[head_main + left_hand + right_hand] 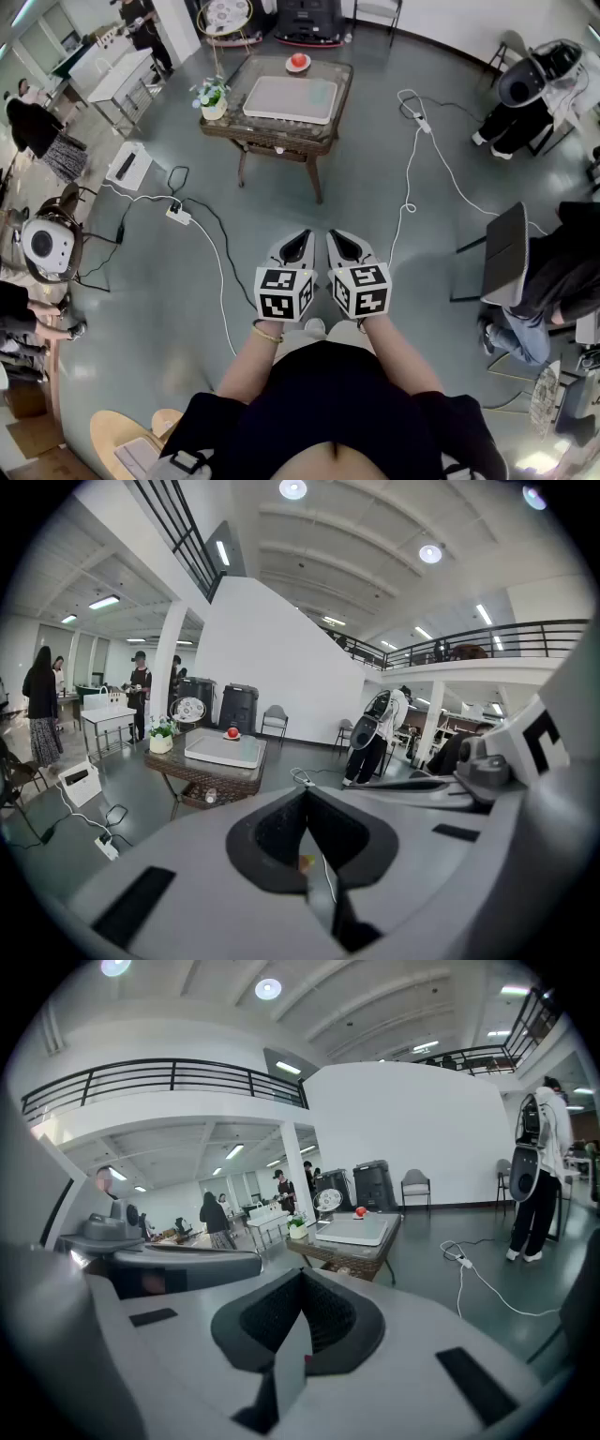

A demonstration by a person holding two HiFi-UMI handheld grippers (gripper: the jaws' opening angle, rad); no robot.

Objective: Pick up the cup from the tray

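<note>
Grey floor runs ahead to a wicker worktop carrying a white tray and a red cup; left claw and right claw are closed, empty.

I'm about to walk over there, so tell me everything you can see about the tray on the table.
The tray is pale, rectangular with rounded corners and a low rim, plastic-looking. It lies flat on the glass-topped wicker table, and its top looks bare. A small red item stands just past its far edge.

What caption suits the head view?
Left gripper and right gripper, shut, side by side, well short of the table bearing a white tray.
</note>
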